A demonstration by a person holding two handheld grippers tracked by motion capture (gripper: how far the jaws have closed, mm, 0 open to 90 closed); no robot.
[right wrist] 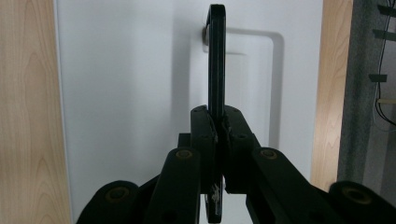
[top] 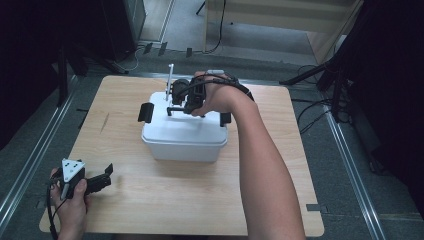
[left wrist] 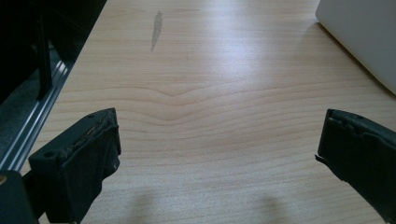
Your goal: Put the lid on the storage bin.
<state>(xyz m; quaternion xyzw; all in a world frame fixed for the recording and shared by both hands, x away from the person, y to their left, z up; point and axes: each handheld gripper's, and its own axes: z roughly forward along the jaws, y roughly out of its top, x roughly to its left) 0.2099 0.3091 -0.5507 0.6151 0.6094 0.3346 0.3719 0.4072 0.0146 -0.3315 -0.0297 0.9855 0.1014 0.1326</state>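
Observation:
A white plastic box [top: 182,142] with a flat lid [right wrist: 126,93] stands mid-table. Black latches sit at its left end [top: 145,112] and right end [top: 225,118]. A black carry handle [right wrist: 216,60] on the lid stands upright out of its recess. My right gripper [right wrist: 217,126] is shut on that handle from above, and in the high view this right gripper [top: 184,106] sits over the lid's far part. My left gripper [top: 106,175] rests at the table's front left, open, with bare wood between its jaws. In the left gripper view the left gripper [left wrist: 219,128] faces the box corner [left wrist: 364,37].
The wooden table [top: 150,200] has a dark smear [left wrist: 156,28] on its left part. A thin white rod [top: 170,77] sticks up behind the box. Metal rails [top: 30,160] run along the table's sides, and cables [top: 310,107] lie on the floor.

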